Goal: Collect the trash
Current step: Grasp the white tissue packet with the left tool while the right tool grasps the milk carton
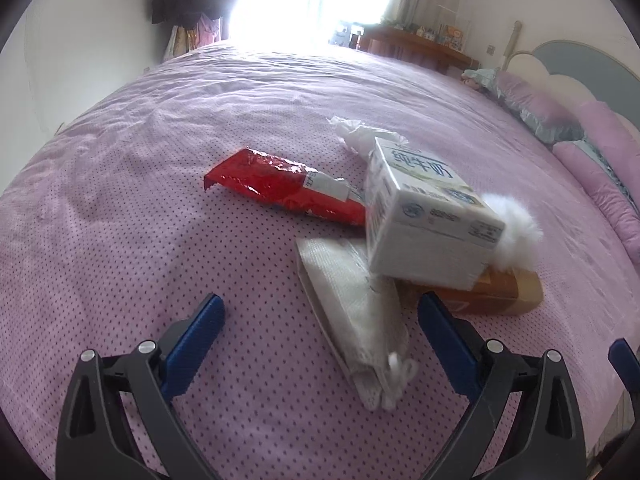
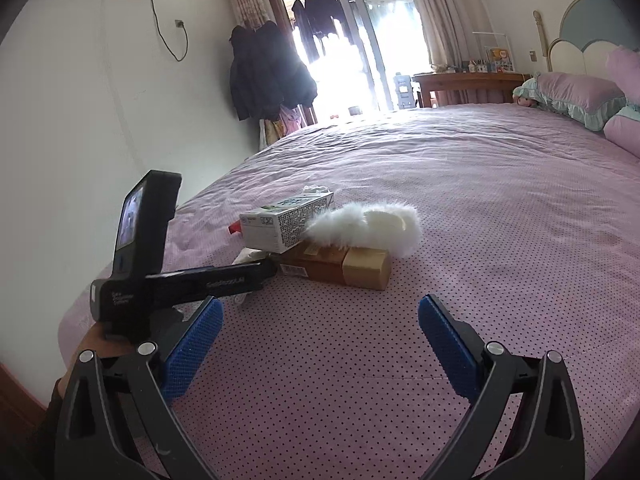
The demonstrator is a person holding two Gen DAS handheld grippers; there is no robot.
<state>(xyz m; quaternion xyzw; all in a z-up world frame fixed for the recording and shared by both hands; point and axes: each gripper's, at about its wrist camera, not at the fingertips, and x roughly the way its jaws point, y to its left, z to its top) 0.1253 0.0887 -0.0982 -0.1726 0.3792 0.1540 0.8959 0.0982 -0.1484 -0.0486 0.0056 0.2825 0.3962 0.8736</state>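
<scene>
A pile of trash lies on the pink dotted bedspread. In the left wrist view: a red foil wrapper, a white milk carton tilted on a brown box, a crumpled tissue, a white fluffy piece and a white cloth pouch. My left gripper is open, its jaws on either side of the pouch's near end. In the right wrist view the carton, fluffy piece and brown box lie ahead. My right gripper is open and empty, short of the pile.
The left gripper's body with its camera screen crosses the right wrist view at the left. Pillows and a headboard are at the right. A wooden desk, hanging coats and a bright balcony door stand beyond the bed.
</scene>
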